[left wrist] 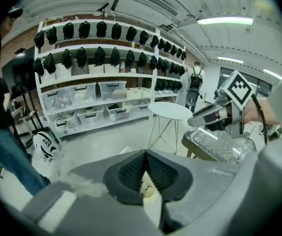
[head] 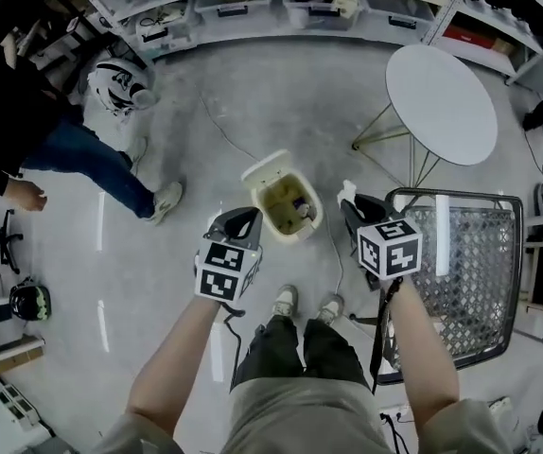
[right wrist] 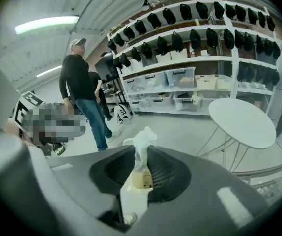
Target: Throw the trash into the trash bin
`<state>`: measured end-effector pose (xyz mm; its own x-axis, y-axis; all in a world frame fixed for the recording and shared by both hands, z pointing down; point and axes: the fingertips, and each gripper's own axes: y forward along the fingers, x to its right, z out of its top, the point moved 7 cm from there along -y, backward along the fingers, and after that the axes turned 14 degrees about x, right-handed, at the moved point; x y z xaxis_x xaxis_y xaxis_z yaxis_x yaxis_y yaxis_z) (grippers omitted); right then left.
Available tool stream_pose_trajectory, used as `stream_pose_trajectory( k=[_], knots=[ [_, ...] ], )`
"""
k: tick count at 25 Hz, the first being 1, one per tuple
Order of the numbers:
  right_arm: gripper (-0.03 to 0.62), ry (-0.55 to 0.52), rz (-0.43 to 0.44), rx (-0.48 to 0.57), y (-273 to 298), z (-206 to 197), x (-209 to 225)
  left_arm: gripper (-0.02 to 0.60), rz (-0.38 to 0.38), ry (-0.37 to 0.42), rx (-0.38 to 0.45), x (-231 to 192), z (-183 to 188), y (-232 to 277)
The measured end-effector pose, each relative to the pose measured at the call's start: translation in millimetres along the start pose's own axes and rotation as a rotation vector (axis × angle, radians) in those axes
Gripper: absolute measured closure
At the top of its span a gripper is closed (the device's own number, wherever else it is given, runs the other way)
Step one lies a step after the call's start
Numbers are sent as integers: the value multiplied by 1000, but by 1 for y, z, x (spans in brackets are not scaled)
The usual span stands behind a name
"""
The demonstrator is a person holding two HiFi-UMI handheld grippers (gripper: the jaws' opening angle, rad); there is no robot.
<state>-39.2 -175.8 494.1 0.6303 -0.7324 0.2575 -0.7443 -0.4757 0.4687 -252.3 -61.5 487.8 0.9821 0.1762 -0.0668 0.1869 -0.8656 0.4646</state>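
Observation:
A cream trash bin (head: 262,171) stands open on the grey floor just ahead of my feet, with some rubbish inside. My right gripper (head: 351,208) hovers by the bin's right rim, shut on a crumpled white wrapper (head: 347,193); in the right gripper view the wrapper (right wrist: 142,140) sticks up between the pads with the bin (right wrist: 132,198) below. My left gripper (head: 242,219) hangs at the bin's left rim. Its jaws (left wrist: 145,155) meet at the tips with nothing between them, and the bin (left wrist: 150,196) shows through the gap beneath. The right gripper (left wrist: 211,115) also shows in the left gripper view.
A round white table (head: 442,102) stands at the back right, and a metal mesh cart (head: 470,282) is close on my right. A person in jeans (head: 82,154) stands at the left near a white helmet (head: 120,85). Shelves with storage boxes (head: 253,8) line the far wall.

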Motion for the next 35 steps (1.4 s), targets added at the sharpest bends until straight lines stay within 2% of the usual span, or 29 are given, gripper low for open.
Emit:
stream_pose_trajectory(
  k=[8,15,24,30,35],
  knots=[
    [510,18,68,-99,83,-79,-14,578,19,-30,-44,-32,-72,28],
    [510,-88,127,-229,149,-175,-10,578,24,-56,-95,-52,-160,67],
    [506,54,91,-297,217,-273,7,578,27,-129,-137,-63,-257,104],
    [421,25,70,-315,238,-304,12,578,19,-121,-160,-66,-285,111],
    [419,43,62,-291,229,-289,14,578,36,-116,-149,-72,-276,106]
  ],
)
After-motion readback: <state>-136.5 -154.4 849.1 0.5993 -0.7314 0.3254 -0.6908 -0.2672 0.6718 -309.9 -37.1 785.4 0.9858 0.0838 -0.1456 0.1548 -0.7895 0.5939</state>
